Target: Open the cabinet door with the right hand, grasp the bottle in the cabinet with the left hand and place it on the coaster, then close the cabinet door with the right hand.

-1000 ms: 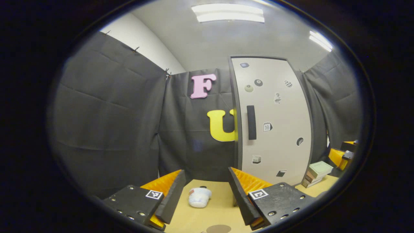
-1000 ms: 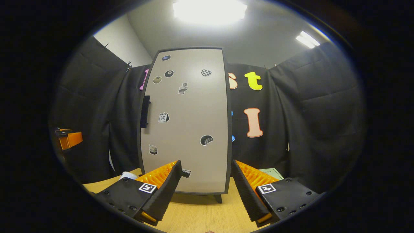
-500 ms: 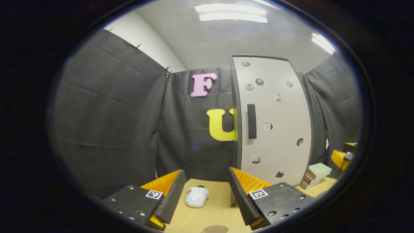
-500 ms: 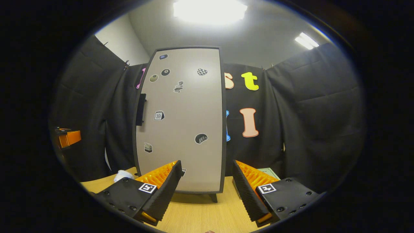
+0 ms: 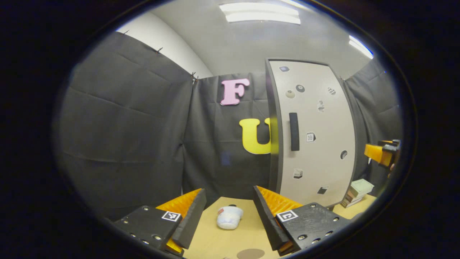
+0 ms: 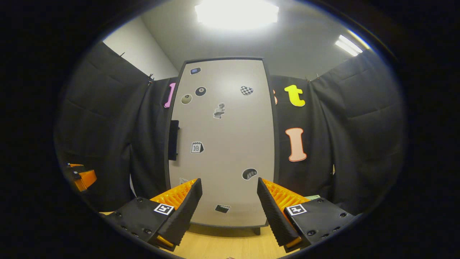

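The cabinet door [image 6: 222, 144] fills the centre of the right gripper view: a tall pale grey panel in a dark frame, shut, dotted with small stickers. A dark vertical handle [image 6: 174, 139] sits on its left edge at mid-height. The cabinet stands on a light wooden counter [image 6: 230, 244], with a short dark foot showing under its lower right corner. The right gripper [image 6: 229, 201] sits low in that frame with its jaws released and spread wide, nothing between them, short of the door.

In the left gripper view the same door [image 5: 316, 133] stands at centre right, with its handle [image 5: 294, 131] near the left edge. The left gripper [image 5: 228, 212] is at the bottom, jaws released and grasping nothing. Between its fingers, farther back on the counter [image 5: 215, 241], lies a small white container [image 5: 229, 217] tipped on its side. A round brown coaster [image 5: 250, 253] lies at the bottom edge of the frame. A stack of books [image 5: 357, 191] rests at lower right beside the cabinet, and the other gripper [image 5: 381, 153] shows at the far right edge.
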Motion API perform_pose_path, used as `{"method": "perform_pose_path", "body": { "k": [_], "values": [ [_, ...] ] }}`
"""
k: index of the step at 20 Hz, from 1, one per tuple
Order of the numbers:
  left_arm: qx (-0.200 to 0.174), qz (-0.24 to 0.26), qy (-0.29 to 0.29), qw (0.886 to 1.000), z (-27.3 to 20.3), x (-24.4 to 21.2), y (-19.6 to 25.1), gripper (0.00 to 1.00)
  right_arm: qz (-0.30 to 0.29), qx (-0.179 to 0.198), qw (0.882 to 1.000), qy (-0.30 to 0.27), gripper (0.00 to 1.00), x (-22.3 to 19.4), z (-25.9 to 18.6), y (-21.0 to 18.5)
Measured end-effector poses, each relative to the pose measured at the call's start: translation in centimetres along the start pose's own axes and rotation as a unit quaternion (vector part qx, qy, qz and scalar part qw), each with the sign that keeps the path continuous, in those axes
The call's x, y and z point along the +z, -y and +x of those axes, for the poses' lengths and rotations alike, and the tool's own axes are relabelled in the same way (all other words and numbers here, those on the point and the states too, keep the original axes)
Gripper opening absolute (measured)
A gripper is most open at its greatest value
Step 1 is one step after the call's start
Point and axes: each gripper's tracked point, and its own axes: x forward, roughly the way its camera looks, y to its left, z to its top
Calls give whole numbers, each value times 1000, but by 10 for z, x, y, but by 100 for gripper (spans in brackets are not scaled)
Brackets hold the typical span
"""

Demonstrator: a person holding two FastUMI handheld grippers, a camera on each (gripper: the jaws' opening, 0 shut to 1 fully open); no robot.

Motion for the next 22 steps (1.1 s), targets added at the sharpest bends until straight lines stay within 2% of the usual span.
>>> {"method": "perform_pose_path", "body": {
  "k": [11,22],
  "values": [
    [48,20,-12,999,-7,-10,-80,79,39,51,998,-6,96,44,80,-87],
    [75,20,-39,996,-4,-37,-138,81,17,39,998,-48,96,39,153,-135]
  ]
}}
